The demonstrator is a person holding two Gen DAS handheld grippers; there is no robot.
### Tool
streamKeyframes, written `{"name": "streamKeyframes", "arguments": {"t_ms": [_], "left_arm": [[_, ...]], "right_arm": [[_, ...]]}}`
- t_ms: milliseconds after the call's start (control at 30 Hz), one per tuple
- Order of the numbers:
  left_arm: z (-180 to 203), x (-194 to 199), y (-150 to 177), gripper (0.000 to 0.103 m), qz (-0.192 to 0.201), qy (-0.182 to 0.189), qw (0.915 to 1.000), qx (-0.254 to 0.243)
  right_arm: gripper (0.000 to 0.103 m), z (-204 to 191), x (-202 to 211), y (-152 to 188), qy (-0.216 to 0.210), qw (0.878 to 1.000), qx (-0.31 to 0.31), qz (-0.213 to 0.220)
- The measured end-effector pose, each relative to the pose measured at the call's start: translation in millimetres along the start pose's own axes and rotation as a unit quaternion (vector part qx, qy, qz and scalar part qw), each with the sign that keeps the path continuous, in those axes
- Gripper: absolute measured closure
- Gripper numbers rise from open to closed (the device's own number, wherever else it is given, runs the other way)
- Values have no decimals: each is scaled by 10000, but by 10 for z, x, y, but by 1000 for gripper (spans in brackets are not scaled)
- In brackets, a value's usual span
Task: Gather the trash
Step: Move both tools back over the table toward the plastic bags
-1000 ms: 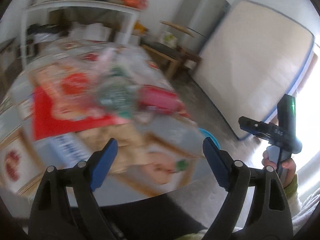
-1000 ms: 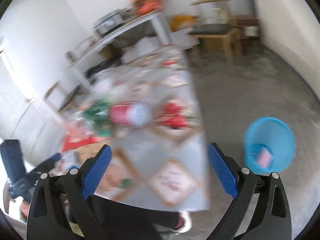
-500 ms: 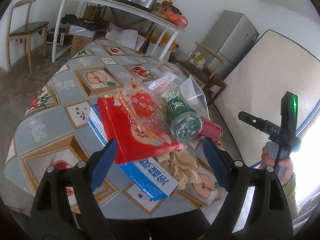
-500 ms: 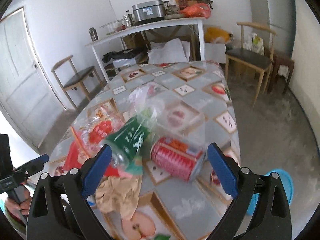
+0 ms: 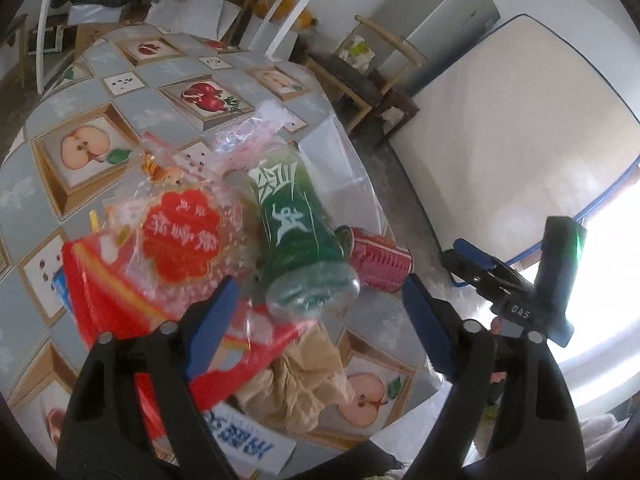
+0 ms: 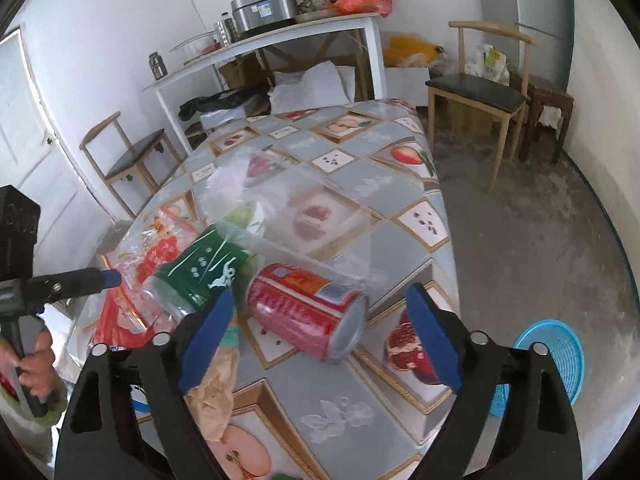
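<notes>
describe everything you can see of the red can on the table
The red can is a drink can that looks like metal, with ribbed-looking red print, an orange patch and a small blue mark. It lies on its side on the fruit-patterned tablecloth, its silver end facing the right wrist camera. Clear plastic film drapes over its far end, and the green bottle lies close beside it. Nothing grips it.

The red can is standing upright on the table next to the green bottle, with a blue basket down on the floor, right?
Not quite. The red can is lying on its side, not standing, as the right wrist view shows. The rest holds: it sits on the table beside the green bottle, and the blue basket is on the floor.
</notes>
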State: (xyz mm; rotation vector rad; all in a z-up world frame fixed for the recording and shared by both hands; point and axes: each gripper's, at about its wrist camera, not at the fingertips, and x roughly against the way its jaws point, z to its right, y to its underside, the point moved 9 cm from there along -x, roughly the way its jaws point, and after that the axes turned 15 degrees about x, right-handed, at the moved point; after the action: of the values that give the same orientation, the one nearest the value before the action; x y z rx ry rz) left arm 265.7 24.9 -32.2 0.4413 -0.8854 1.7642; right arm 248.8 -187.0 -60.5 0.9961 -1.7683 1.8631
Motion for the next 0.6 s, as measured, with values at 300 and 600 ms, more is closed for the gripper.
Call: {"name": "streamKeyframes", "arguments": {"t_ms": [300,600], "left_arm": [[-653,407,-392,32,935,-998,9900,350],[-1269,13,-876,31,-37,-582,9909,1214]], "right_arm": [[24,-214,-267,-370,-762,9963,387,59],[31,-481,-710,-687,-1495,9887,58,-79]]}}
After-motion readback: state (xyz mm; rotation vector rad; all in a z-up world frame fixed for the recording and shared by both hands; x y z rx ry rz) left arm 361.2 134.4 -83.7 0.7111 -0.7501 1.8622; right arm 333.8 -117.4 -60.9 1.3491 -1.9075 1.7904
